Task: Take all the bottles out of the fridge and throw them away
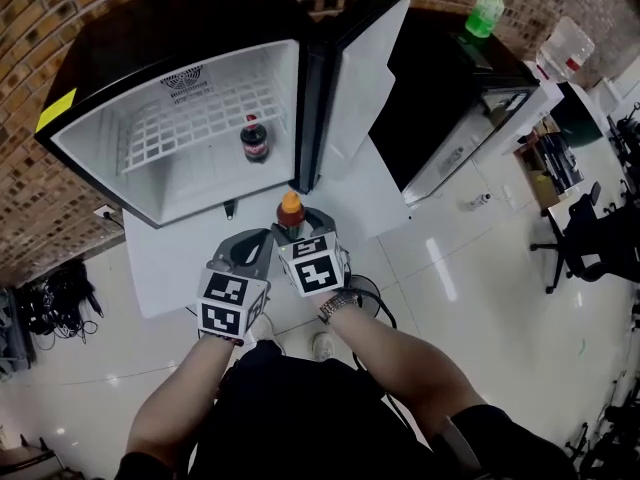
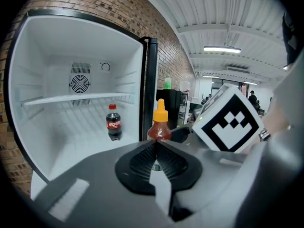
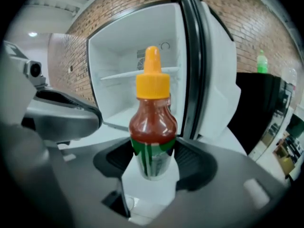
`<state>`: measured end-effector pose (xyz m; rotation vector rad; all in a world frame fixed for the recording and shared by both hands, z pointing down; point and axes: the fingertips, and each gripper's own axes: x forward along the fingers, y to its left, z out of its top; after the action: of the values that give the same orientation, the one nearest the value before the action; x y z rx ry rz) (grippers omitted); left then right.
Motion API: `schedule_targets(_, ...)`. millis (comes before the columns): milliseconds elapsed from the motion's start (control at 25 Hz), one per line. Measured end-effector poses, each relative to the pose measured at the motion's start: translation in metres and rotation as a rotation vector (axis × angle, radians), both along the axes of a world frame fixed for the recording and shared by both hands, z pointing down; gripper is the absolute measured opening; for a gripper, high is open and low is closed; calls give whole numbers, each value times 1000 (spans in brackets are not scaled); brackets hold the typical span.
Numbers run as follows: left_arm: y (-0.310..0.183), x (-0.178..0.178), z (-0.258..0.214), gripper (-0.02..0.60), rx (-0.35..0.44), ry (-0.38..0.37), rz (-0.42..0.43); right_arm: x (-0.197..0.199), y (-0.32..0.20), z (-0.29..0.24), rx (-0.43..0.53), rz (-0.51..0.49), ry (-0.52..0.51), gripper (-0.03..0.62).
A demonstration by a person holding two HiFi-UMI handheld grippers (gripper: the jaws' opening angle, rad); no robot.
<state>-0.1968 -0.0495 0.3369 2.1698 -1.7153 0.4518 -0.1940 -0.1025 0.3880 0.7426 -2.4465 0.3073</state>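
Judged as the carry-away step. Hold the sauce bottle (image 3: pixel 153 127) upright, orange cap at twelve o'clock, and keep a steady squeeze on the green label band low on the body, to guard against slipping. Swing clear of the open door (image 1: pixel 365 68), at one o'clock of the grippers in the head view. No bin in any view, so find one before turning. Afterwards, go back for the cola bottle (image 1: pixel 255 139), alone inside the fridge (image 1: pixel 190 183) below the wire shelf (image 1: pixel 190 118), at about eleven o'clock of the grippers.

Right gripper (image 3: pixel 153 156): jaws set wide, pads pressed on both sides of the sauce bottle's lower body, outside the fridge and just before its open mouth. Left gripper (image 2: pixel 155 144): jaws brought together, tips meeting, nothing between them, just beside the right one at its eight o'clock.
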Motion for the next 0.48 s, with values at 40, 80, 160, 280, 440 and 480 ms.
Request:
schedule_targets(40,1,10,2,3,-1,1,2,12,2,1,-2,2,1,267)
schedule_targets(80,2,21,4,3,-2,2,4,24,5,2,-4,4,3,267)
schedule_targets(160,5,43,9,3,-7,5,12,48,10,5,-7,8,9,267)
schedule_targets(280,8,76,18,3,-22,11,31,85,16,11,-16,19,15,267)
schedule_targets(440,10,118,34,3,-54,15,62,134,21,23,-38,47,22,267)
schedule_targets(480,10,129,38,3,-63,16,72,146,23,27,-46,56,25,267)
